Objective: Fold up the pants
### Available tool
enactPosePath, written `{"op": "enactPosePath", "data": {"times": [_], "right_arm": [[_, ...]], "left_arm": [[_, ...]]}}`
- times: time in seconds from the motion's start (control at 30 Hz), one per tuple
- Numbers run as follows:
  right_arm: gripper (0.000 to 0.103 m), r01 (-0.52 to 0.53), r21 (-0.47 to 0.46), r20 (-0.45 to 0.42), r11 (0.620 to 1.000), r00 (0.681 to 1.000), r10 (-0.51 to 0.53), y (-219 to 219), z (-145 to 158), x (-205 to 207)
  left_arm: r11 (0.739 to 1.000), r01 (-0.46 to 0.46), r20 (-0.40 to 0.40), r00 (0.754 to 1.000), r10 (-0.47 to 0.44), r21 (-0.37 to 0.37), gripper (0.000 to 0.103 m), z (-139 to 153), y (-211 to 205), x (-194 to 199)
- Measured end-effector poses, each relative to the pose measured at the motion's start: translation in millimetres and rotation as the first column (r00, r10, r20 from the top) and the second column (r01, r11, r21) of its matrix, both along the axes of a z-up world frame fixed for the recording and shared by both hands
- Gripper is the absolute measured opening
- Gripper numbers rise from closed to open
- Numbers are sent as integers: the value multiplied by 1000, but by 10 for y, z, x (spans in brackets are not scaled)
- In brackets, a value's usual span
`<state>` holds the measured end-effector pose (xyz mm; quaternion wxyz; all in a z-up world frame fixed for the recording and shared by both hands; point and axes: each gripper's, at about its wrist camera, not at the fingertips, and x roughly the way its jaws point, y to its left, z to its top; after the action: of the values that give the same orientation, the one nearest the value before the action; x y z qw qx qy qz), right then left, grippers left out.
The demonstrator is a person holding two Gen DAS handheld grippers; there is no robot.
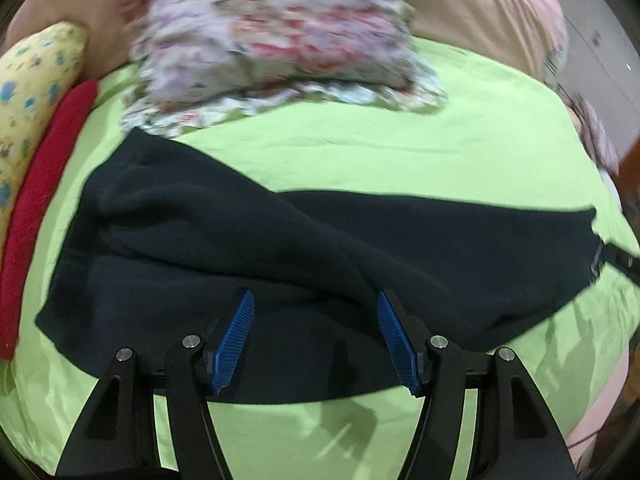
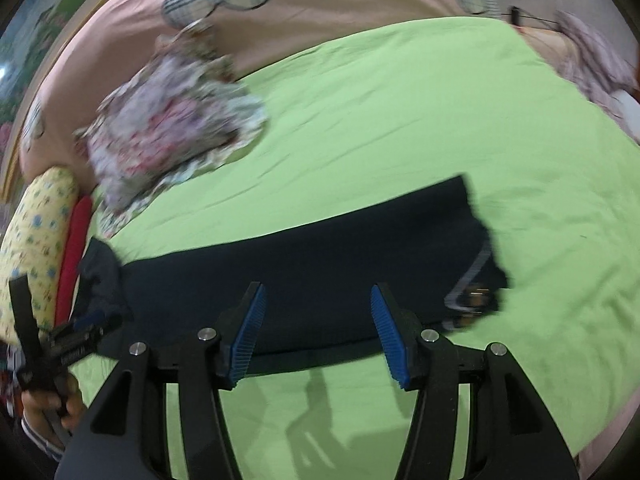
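Observation:
Dark navy pants (image 1: 280,248) lie across a lime green bed sheet (image 1: 360,148), rumpled at the left and stretching to the right. My left gripper (image 1: 314,300) is open, hovering over the pants' near edge, holding nothing. In the right wrist view the pants (image 2: 320,248) lie as a long band with a striped, buckled end (image 2: 472,292) at the right. My right gripper (image 2: 318,296) is open above the near edge, empty. The left gripper (image 2: 72,340) shows at the far left of that view, by the rumpled end.
A floral cushion (image 1: 272,36) lies at the back of the bed. A yellow patterned pillow (image 1: 32,92) and a red cloth (image 1: 44,184) lie along the left edge. A pink blanket (image 2: 320,4) is heaped behind. The bed's right edge (image 1: 608,184) drops off.

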<state>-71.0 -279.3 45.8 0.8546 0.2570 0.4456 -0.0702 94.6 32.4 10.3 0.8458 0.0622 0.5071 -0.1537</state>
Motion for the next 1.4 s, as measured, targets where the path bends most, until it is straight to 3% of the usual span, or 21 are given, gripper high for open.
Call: {"op": "enactPosePath", "data": {"times": [0.4,0.57,0.73,0.97,1.13,1.2,1.27,1.33,1.4], "right_arm": [[56,-251,83,7,964,968,252,678,-66,464],[56,-388,115,28,914,921,388,1032,-80,720],[56,-510,154,46,847,860,509,1437,-141,1021],[56,-638,174,61,751,768,638,1899,-284,1354],[56,-668,201,44,716,737,675,2068,-422,1524],[56,-672,209,50,710,733,679,2099,-442,1546],[56,-683,186,55,706,725,687,2122,-431,1549],[51,-696,169,64,698,715,697,2166,-408,1545],[38,-706,142,71,693,706,705,2205,-382,1536]], "left_arm": [[973,-230,-52,972,230,17,70,79,478,611],[955,-297,-101,950,296,7,70,87,566,931],[936,-350,-155,923,352,44,70,45,568,1254],[906,-375,-210,886,413,196,70,-185,449,1577],[898,-381,-227,876,426,219,70,-330,438,1632],[902,-375,-214,883,418,214,60,-356,461,1615],[903,-366,-208,887,411,223,13,-384,501,1569],[903,-379,-202,886,417,203,11,-394,611,1504],[904,-393,-178,890,420,169,7,-353,723,1403]]}}
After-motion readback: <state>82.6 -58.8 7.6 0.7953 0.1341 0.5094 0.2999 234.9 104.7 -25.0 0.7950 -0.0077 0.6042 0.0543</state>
